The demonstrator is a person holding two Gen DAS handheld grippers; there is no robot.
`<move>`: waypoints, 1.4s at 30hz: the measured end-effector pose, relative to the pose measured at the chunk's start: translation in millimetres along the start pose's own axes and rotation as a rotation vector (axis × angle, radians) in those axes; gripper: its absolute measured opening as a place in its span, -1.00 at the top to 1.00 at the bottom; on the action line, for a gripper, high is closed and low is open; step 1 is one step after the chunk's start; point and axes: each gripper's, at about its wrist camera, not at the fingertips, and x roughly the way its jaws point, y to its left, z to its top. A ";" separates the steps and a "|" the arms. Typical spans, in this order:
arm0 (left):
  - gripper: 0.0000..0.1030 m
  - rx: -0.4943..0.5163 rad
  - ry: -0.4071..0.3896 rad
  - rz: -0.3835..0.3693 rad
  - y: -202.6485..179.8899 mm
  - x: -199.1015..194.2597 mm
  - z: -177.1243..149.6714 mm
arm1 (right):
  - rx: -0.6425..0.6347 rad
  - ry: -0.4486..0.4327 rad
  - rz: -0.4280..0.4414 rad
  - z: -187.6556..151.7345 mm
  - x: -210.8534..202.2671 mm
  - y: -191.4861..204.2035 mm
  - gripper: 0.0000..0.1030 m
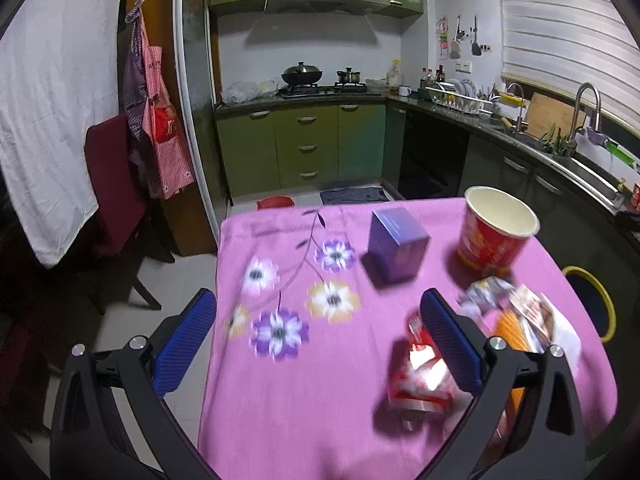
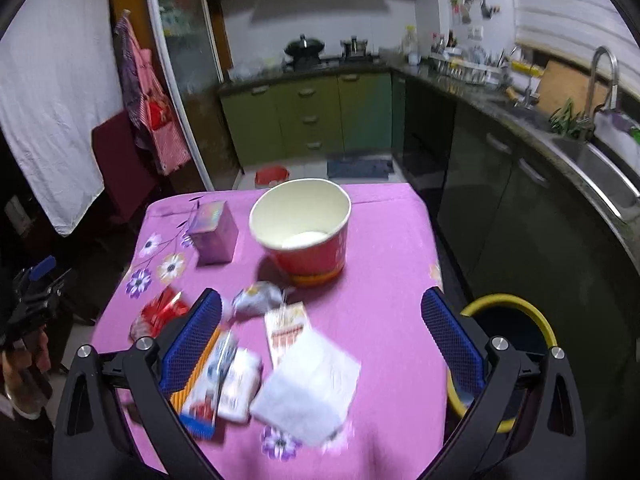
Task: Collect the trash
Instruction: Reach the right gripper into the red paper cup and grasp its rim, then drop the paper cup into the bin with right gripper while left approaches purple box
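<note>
While the left wrist view looks down over a worktop draped in a pink cloth printed with flowers, the left claw stands released, nothing between its blue ribbed pads. Just inside its right-hand pad lies a crumpled red and white foil wrapper. Ahead of the claw stands a small purple cardboard box, and ahead to the right a red paper bucket with a cream inside. More wrappers crowd beyond the right-hand pad. Print on all of them is too blurred to read.

From the right wrist view, the right claw also gapes wide and grips nothing. Between its pads, close in, lie a white paper napkin, a flat red and white sachet and a white packet, with an orange and blue wrapper against the left-hand pad. A crumpled silver wrapper sits just ahead. Beside the right-hand pad, off the worktop's edge, is a dark bin with a yellow rim.

All this litter should be very light, limp and somewhat slippery; I would pinch the napkin or a wrapper across its bunched middle, pressing lightly against the cloth. Red lettering on the sachet cannot be made out.
</note>
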 end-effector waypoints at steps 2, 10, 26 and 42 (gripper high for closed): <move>-0.89 0.011 -0.008 -0.011 -2.1 20.1 10.8 | 0.015 0.063 0.015 23.6 27.1 -4.2 -0.72; -0.89 -0.012 0.019 -0.023 -9.8 107.0 35.7 | 0.082 0.290 -0.016 90.3 135.1 -24.3 -0.21; -0.89 -0.037 0.111 -0.027 2.8 172.8 18.5 | 0.106 0.563 -0.118 92.2 248.1 -36.1 0.90; -0.89 -0.005 0.120 -0.059 -10.0 173.5 9.9 | 0.461 0.347 -0.239 65.6 72.6 -230.6 0.91</move>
